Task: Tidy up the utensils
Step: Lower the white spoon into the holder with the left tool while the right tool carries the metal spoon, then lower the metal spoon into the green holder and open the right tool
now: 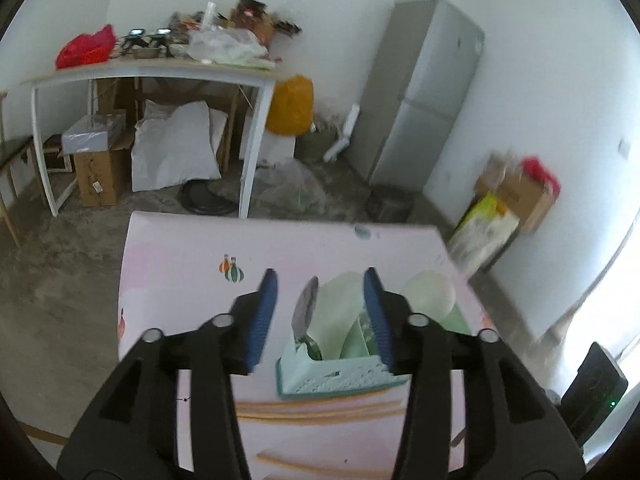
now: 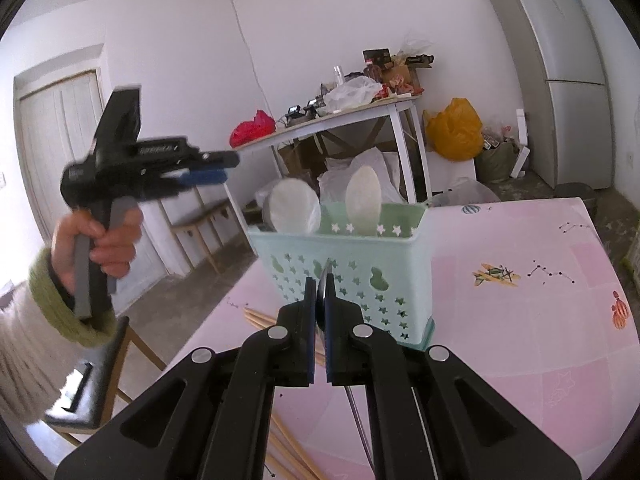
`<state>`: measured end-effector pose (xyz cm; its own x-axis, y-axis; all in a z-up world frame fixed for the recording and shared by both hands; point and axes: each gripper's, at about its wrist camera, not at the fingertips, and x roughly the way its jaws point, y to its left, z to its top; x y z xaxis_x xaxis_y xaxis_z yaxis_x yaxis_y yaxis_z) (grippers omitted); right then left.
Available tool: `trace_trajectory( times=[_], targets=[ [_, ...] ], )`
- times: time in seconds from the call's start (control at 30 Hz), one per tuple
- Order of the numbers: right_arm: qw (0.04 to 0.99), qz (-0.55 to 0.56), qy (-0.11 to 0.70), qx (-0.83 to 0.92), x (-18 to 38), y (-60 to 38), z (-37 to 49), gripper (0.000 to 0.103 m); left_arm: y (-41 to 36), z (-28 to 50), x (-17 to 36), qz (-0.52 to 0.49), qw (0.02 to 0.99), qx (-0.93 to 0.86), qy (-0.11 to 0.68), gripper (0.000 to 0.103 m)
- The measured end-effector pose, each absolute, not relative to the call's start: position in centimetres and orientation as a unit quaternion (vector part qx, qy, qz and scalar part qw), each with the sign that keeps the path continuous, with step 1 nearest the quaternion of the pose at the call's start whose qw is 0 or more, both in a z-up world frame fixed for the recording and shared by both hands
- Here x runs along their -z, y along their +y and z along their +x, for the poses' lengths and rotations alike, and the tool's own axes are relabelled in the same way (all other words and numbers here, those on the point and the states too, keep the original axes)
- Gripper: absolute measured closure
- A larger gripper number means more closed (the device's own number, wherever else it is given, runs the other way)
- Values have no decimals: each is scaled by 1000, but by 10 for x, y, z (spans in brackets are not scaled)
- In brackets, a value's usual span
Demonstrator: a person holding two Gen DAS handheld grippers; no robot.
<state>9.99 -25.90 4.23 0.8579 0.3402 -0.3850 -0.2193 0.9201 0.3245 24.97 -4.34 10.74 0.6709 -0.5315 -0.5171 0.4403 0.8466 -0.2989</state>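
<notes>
The right claw (image 2: 319,300) is clenched on a thin metal utensil (image 2: 326,276), probably a spoon or knife seen edge-on; the view is too poor to tell which. It sits just in front of the green basket (image 2: 340,276) at about 12 o'clock. The left claw (image 1: 320,316) is released and holds nothing, hanging over the table (image 1: 180,264) above the basket.

The step in hand looks like carrying this utensil to the basket; next it must be lifted over the rim and dropped into a compartment.

Only the left view shows the basket's inside, with white spoons (image 1: 430,292) and a metal one. Chopsticks (image 2: 292,440) lie loose on the table at 6 o'clock.
</notes>
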Motion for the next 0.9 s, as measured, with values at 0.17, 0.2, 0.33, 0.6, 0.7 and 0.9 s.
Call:
trace_trajectory(
  times=[0.17, 0.2, 0.33, 0.6, 0.7, 0.9],
  targets=[
    [953, 169, 191, -164, -70, -284, 94, 99, -23, 241, -99, -112, 916, 259, 286, 52],
    [953, 175, 182, -167, -77, -289, 93, 99, -19, 238, -95, -119, 916, 258, 284, 50],
    [949, 201, 143, -197, -111, -307, 95, 99, -8, 231, -78, -142, 913, 253, 286, 46],
    [944, 209, 86, -242, -164, -311, 125, 99, 12, 210, -39, -177, 900, 249, 312, 44],
    [943, 209, 73, -247, -170, -307, 145, 99, 17, 201, -27, -182, 895, 250, 322, 44],
    [951, 195, 82, -223, -151, -293, 189, 99, 27, 181, -10, -176, 894, 242, 334, 44]
  ],
)
